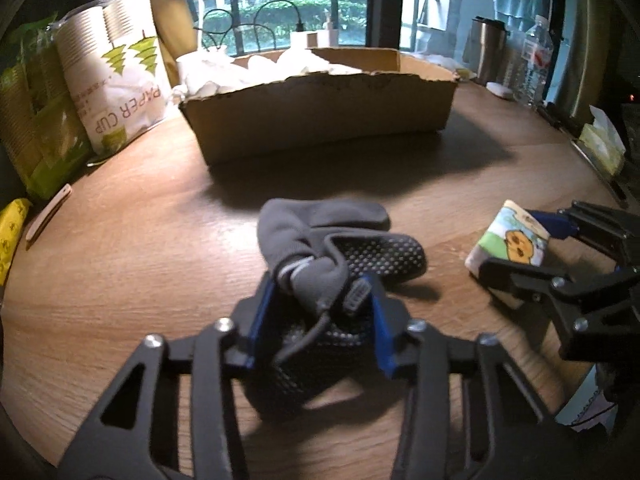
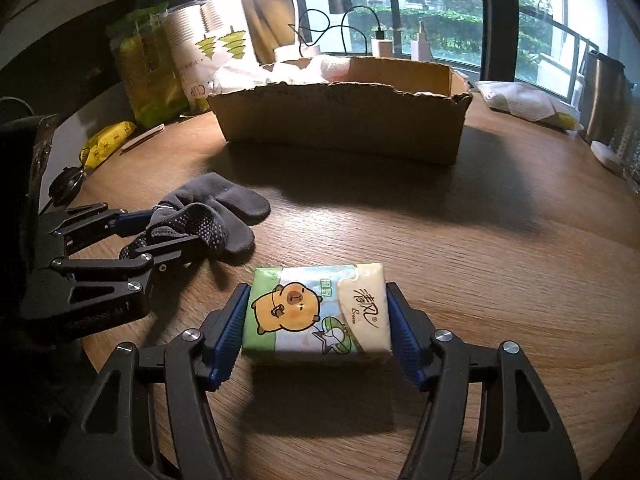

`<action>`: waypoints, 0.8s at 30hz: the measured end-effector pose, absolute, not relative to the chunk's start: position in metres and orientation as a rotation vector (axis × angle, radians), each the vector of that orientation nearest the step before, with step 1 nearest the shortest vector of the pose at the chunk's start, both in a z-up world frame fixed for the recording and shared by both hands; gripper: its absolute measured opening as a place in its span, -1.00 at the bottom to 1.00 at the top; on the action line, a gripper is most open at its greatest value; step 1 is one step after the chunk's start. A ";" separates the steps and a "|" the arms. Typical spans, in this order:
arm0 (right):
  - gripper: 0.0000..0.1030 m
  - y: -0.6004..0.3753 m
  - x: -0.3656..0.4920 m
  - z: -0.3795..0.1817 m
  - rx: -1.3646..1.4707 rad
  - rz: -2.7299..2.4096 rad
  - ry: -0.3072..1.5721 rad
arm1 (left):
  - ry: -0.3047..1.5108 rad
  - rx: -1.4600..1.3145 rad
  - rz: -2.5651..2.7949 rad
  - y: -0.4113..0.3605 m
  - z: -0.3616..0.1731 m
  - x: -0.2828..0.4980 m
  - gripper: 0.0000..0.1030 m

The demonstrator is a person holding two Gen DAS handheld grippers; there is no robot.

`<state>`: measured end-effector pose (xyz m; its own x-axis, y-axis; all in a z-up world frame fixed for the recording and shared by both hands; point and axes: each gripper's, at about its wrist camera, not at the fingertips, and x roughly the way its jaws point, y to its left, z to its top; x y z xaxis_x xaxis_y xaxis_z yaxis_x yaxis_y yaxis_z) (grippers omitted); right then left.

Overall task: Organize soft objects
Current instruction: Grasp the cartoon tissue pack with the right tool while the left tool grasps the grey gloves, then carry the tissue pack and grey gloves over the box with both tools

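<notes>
Grey glove (image 1: 320,240) on the left, bunched between the pads of my left tongs (image 1: 320,304), which pinch its cuff while it lies on the bench (image 1: 140,260). To its right the tissue pack (image 2: 318,312) sits flat between my right tongs (image 2: 320,320); the pads stand at its two sides, but I cannot tell whether they press yet. Neither piece is in the box (image 2: 344,120) behind, which already holds white soft stuff. I judge both lifts remain. Both tongs slant down toward the bench, side by side.
</notes>
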<state>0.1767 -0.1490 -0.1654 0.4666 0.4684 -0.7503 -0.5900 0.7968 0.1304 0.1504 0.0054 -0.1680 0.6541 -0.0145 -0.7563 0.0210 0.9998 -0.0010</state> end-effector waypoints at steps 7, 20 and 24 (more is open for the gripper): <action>0.33 -0.160 0.178 -0.161 -0.142 0.618 0.853 | 0.836 0.011 -0.071 -0.004 -0.163 0.142 -0.43; 0.33 -0.168 0.182 -0.132 -0.143 0.592 0.791 | 0.738 -0.024 -0.083 0.002 -0.127 0.136 -0.43; 0.33 -0.169 0.185 -0.122 -0.140 0.593 0.775 | 0.704 -0.039 -0.081 0.007 -0.115 0.135 -0.43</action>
